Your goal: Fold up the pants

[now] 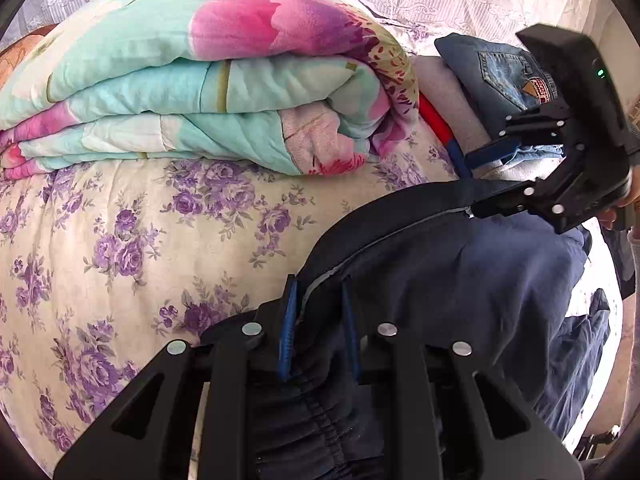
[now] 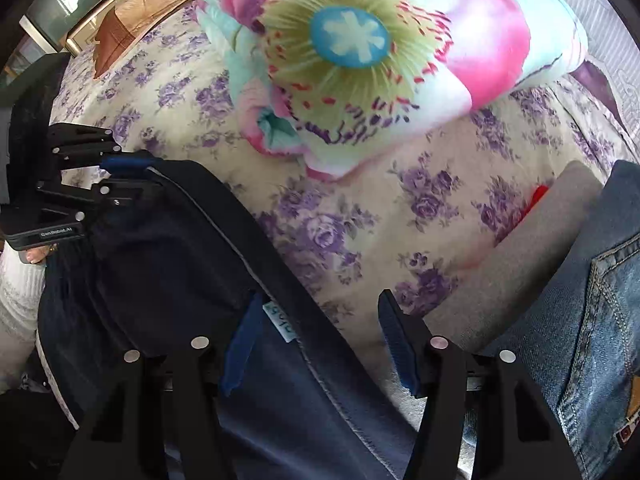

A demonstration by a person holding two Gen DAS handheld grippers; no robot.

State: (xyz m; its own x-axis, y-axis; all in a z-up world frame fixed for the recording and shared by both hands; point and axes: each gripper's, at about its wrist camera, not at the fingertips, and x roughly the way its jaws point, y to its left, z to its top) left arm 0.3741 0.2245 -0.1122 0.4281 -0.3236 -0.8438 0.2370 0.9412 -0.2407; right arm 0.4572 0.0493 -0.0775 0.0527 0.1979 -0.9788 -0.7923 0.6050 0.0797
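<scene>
Dark navy pants (image 1: 460, 272) with a grey-piped edge lie on the flowered bed sheet (image 1: 120, 240). In the left wrist view my left gripper (image 1: 320, 284) is shut on the gathered waistband, its blue pads pressing the cloth. My right gripper (image 1: 469, 184) stands at the far end of the same edge. In the right wrist view the right gripper (image 2: 319, 296) is open. The pants (image 2: 160, 248) edge with a small label lies between its pads, close to the left one. My left gripper (image 2: 132, 174) shows at the left there, clamped on a corner of the pants.
A folded flowered quilt (image 1: 200, 80) (image 2: 360, 60) lies just behind the pants. A pile of folded clothes sits to the right: jeans (image 1: 492, 72) (image 2: 600, 280) on a grey garment (image 2: 520, 260), with a red item (image 1: 434, 120) under them. The pants hang over the bed's edge at the right.
</scene>
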